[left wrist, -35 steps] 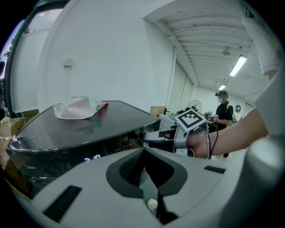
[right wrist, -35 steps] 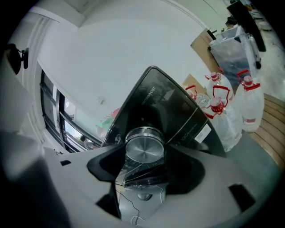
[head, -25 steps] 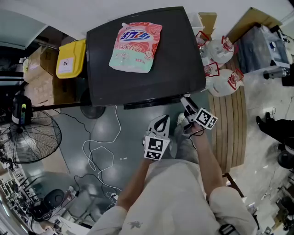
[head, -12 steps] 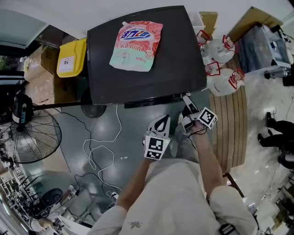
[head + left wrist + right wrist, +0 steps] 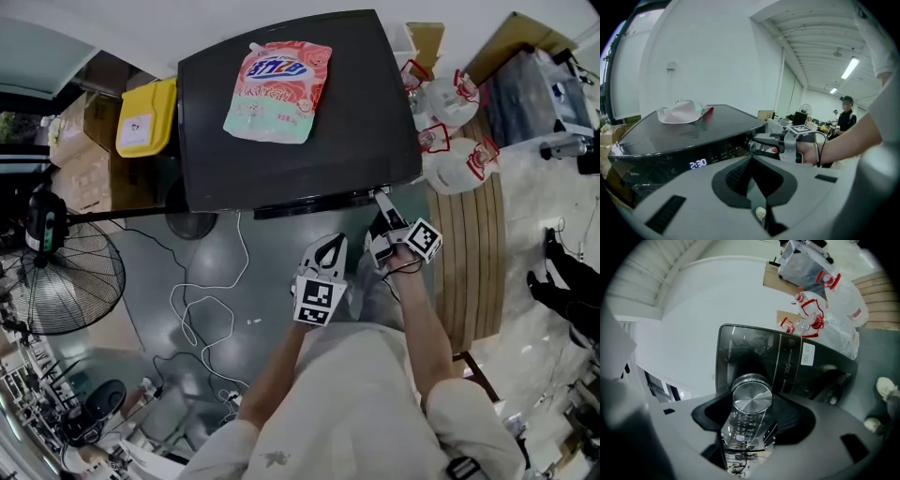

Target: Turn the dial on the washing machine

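The black washing machine (image 5: 309, 150) fills the top of the head view, with a pink detergent bag (image 5: 277, 92) lying on its lid. My right gripper (image 5: 380, 202) reaches the front panel at its right end. In the right gripper view the silver dial (image 5: 751, 401) sits between the dark pads, and my right gripper (image 5: 751, 420) is shut on it. From the left gripper view the dial (image 5: 751, 145) shows on the panel, right of the lit display (image 5: 697, 164). My left gripper (image 5: 328, 246) hangs back below the panel, shut and empty, its jaws (image 5: 752, 161) meeting.
A yellow bin (image 5: 145, 117) stands left of the machine, and a floor fan (image 5: 66, 281) sits at the far left. Loose white cable (image 5: 202, 309) trails over the grey floor. White bags with red handles (image 5: 455, 141) and a wooden slatted bench (image 5: 469, 253) lie to the right.
The right gripper has rolled a little about its own line while staying at the dial; its marker cube has tilted. The left gripper has kept still.
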Available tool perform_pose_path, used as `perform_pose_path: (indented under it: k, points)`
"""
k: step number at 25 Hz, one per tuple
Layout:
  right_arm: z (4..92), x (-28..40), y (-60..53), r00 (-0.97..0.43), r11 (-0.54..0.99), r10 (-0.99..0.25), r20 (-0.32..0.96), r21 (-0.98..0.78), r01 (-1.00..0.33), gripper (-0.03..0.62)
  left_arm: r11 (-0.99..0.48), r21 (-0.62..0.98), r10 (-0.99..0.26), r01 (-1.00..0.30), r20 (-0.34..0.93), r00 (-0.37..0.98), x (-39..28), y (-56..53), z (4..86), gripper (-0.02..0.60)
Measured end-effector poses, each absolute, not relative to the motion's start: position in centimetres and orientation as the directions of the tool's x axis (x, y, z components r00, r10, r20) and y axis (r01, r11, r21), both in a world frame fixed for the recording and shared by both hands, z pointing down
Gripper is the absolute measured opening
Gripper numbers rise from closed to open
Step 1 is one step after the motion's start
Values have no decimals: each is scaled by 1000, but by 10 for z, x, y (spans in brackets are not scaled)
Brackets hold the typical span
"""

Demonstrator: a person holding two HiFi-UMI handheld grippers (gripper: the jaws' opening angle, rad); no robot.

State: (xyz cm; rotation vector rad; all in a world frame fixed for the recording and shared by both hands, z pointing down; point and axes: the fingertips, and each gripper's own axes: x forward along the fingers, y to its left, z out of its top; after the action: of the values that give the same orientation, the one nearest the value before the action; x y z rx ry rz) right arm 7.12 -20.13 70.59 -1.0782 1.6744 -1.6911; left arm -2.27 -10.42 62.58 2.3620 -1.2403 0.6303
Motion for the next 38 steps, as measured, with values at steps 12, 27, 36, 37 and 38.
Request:
perform_pose_path:
  k: [12, 27, 36, 37, 38]
  points:
    - [702, 72, -192, -587, 34, -736, 337, -847, -530, 356, -532, 137, -660, -836, 551, 510, -23, -98, 625, 12]
    - [707, 74, -192, -423, 304, -693, 584, -294, -906, 365, -540, 131, -657, -831, 552, 514, -24, -95, 625, 12]
    - [707, 71, -197, -344, 338, -715, 609, -129, -932, 357, -530, 127, -660, -838, 559, 502, -26, -93, 627, 12]
    - [707, 70, -198, -344, 331, -717, 606, -139, -933, 353, -529, 127, -660, -839, 560, 501, -26, -92, 627, 12]
    - [707, 70, -199, -342, 320, -720, 604, -148, -936, 351, -528, 127, -660, -839, 561, 500, -26, -92, 628, 12]
